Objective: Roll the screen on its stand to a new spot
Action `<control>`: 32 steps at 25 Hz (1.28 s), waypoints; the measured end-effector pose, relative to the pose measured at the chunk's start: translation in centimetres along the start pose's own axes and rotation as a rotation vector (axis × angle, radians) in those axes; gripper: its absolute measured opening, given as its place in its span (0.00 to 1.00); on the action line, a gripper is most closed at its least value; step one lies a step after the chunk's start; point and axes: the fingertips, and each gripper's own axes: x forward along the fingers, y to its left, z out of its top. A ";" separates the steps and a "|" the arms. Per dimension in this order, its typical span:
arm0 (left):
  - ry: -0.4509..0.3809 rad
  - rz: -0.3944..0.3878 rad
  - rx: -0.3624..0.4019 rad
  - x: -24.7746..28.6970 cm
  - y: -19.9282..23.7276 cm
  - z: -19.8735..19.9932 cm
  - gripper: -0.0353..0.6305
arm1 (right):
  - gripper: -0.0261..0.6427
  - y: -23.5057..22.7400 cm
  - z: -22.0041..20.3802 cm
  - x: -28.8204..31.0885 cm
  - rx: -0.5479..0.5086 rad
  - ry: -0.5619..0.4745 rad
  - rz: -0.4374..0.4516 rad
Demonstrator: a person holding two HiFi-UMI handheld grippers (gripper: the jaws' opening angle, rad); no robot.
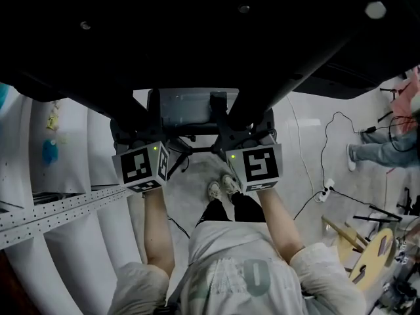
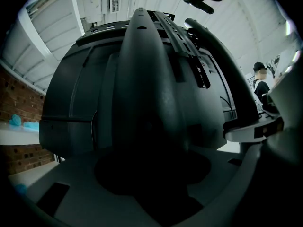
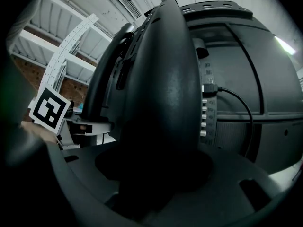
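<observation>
The big black screen (image 1: pixel 197 31) fills the top of the head view, and the grey base of its stand (image 1: pixel 190 107) shows below it. Two dark posts of the stand slant down towards me. My left gripper (image 1: pixel 134 136) is closed round the left post (image 2: pixel 151 79), which runs straight into its mouth (image 2: pixel 151 174). My right gripper (image 1: pixel 252 135) holds the right post (image 3: pixel 165 79) the same way (image 3: pixel 151 174). The pads themselves are lost in shadow. The screen's back (image 3: pixel 246 70) carries a plugged-in cable (image 3: pixel 236 103).
A white perforated rail (image 1: pixel 59 209) and curved white panels stand at my left. On the floor to the right lie cables with a power strip (image 1: pixel 323 190). A person (image 1: pixel 387 149) stands at the right edge, and a round wooden piece (image 1: pixel 371 258) lies nearer.
</observation>
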 end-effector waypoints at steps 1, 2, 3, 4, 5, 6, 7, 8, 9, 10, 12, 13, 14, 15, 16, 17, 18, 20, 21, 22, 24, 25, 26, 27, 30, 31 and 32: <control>-0.007 0.002 -0.001 -0.2 0.0 0.1 0.39 | 0.39 0.1 0.1 -0.1 -0.003 -0.001 0.001; -0.011 0.004 -0.003 -0.5 -0.1 0.2 0.39 | 0.39 0.2 0.1 -0.4 -0.005 0.002 0.004; -0.014 0.006 -0.005 -1.0 -0.2 0.1 0.39 | 0.39 0.4 0.2 -0.7 -0.006 0.007 0.010; -0.015 0.006 -0.008 -1.5 -0.4 0.1 0.39 | 0.39 0.6 0.2 -1.2 -0.005 0.013 0.016; -0.017 0.006 -0.011 -2.1 -0.6 0.1 0.39 | 0.39 0.7 0.1 -1.6 -0.004 0.018 0.020; -0.019 0.007 -0.015 -2.7 -0.9 0.1 0.39 | 0.39 0.7 0.0 -2.2 -0.004 0.022 0.022; -0.021 0.008 -0.019 -3.3 -1.3 0.1 0.39 | 0.39 0.6 -0.1 -2.7 -0.003 0.022 0.024; -0.022 0.011 -0.023 -4.0 -1.6 0.1 0.39 | 0.39 0.6 -0.2 -3.3 -0.003 0.020 0.028; -0.023 0.015 -0.025 -4.8 -2.0 0.1 0.39 | 0.39 0.7 -0.3 -4.0 -0.004 0.016 0.034; -0.024 0.019 -0.025 -5.5 -2.3 0.1 0.39 | 0.39 0.8 -0.3 -4.6 -0.004 0.011 0.041; -0.027 0.032 -0.023 -6.8 -2.7 0.2 0.39 | 0.39 1.1 -0.2 -5.7 -0.006 0.001 0.054; -0.027 0.039 -0.024 -7.6 -2.9 0.2 0.39 | 0.39 1.4 -0.2 -6.4 -0.006 -0.002 0.061; -0.026 0.042 -0.025 -8.5 -3.2 0.1 0.39 | 0.39 1.8 -0.2 -7.1 -0.003 -0.007 0.068; -0.025 0.044 -0.026 -9.4 -3.5 0.0 0.39 | 0.39 2.2 -0.2 -8.0 0.002 -0.015 0.075; -0.026 0.045 -0.026 -10.4 -3.9 0.0 0.39 | 0.39 2.5 -0.1 -9.0 0.005 -0.025 0.081; -0.030 0.047 -0.027 -11.4 -4.3 0.1 0.39 | 0.39 2.7 0.0 -10.1 0.007 -0.034 0.085; -0.034 0.049 -0.029 -12.3 -4.9 0.1 0.39 | 0.39 2.9 0.1 -11.2 0.006 -0.039 0.089; -0.040 0.053 -0.033 -14.5 -5.9 0.3 0.39 | 0.39 3.3 0.0 -13.4 0.003 -0.040 0.099; -0.042 0.054 -0.031 -15.6 -6.2 0.4 0.39 | 0.39 3.7 0.0 -14.5 0.003 -0.041 0.105; -0.042 0.056 -0.029 -16.7 -6.5 0.5 0.39 | 0.39 4.1 0.0 -15.5 0.003 -0.044 0.111; -0.038 0.061 -0.030 -18.8 -6.9 0.5 0.39 | 0.39 5.1 0.1 -17.4 0.008 -0.051 0.120; -0.036 0.062 -0.032 -19.8 -7.1 0.5 0.39 | 0.39 5.5 0.2 -18.3 0.011 -0.056 0.124; -0.035 0.063 -0.033 -20.7 -7.3 0.4 0.39 | 0.39 5.9 0.3 -19.2 0.012 -0.060 0.127; -0.038 0.063 -0.034 -21.5 -7.5 0.5 0.39 | 0.39 6.2 0.3 -20.0 0.011 -0.063 0.129; -0.046 0.068 -0.036 -23.9 -8.4 0.7 0.39 | 0.39 6.9 0.4 -22.5 0.007 -0.062 0.126; -0.047 0.069 -0.037 -24.8 -8.7 0.7 0.39 | 0.39 7.2 0.3 -23.3 0.006 -0.059 0.124; -0.049 0.068 -0.038 -25.5 -8.9 0.6 0.39 | 0.39 7.5 0.3 -24.0 0.006 -0.057 0.122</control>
